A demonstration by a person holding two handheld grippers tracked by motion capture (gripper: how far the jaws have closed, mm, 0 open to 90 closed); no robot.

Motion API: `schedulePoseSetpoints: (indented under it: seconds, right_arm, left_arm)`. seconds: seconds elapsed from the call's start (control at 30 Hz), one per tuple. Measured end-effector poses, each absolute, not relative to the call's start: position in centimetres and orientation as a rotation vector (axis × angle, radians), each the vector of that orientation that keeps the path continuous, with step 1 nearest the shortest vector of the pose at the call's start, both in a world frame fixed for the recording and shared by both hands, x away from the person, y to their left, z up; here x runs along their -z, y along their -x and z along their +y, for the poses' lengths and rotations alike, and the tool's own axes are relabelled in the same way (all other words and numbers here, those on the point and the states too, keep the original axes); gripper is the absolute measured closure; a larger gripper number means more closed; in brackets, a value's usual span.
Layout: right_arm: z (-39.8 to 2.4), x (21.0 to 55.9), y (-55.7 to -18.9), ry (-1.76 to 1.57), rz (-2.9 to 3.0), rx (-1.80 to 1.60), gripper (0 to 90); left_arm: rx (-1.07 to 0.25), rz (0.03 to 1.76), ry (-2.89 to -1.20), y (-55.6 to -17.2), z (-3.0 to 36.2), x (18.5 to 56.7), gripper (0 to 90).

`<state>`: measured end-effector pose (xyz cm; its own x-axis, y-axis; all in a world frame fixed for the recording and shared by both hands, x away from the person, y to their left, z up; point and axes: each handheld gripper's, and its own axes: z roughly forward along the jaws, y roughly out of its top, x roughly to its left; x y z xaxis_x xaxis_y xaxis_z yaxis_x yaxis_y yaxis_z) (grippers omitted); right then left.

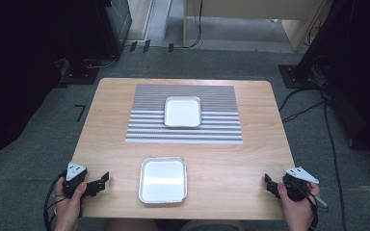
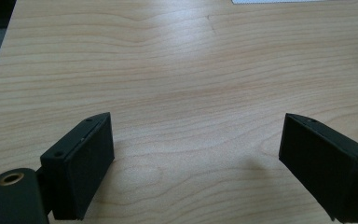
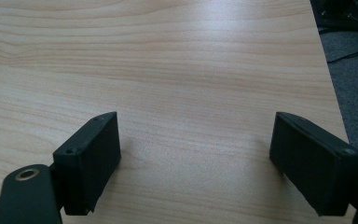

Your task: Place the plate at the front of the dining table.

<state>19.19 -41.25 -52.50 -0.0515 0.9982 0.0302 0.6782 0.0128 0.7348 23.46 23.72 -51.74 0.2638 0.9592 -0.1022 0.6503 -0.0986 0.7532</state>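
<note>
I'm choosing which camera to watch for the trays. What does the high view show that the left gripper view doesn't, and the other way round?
High view alone: the near tray, the far tray on the striped mat, both hands, the right gripper, and the floor with cables around the table.

Left gripper view alone: a close look at the left gripper, its black fingers spread wide with bare wood between them, gripping nothing.

Both: the wooden tabletop, the left gripper, and an edge of the mat.
</note>
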Motion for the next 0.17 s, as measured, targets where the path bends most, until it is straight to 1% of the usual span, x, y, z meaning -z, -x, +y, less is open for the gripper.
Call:
schedulePoseSetpoints:
  seconds: [0.07,0.17]
  right_arm:
    - [-41.24,52.5,-19.18,-1.715,1.782,-0.811,15.9]
    - [-41.23,52.5,-19.18,-1.717,1.781,-0.811,15.9]
  left_arm:
    - [-0.536,1.471,-1.819,-23.54,23.88,51.77,10.2]
    - [-0.541,1.468,-1.83,-23.53,23.81,51.76,10.2]
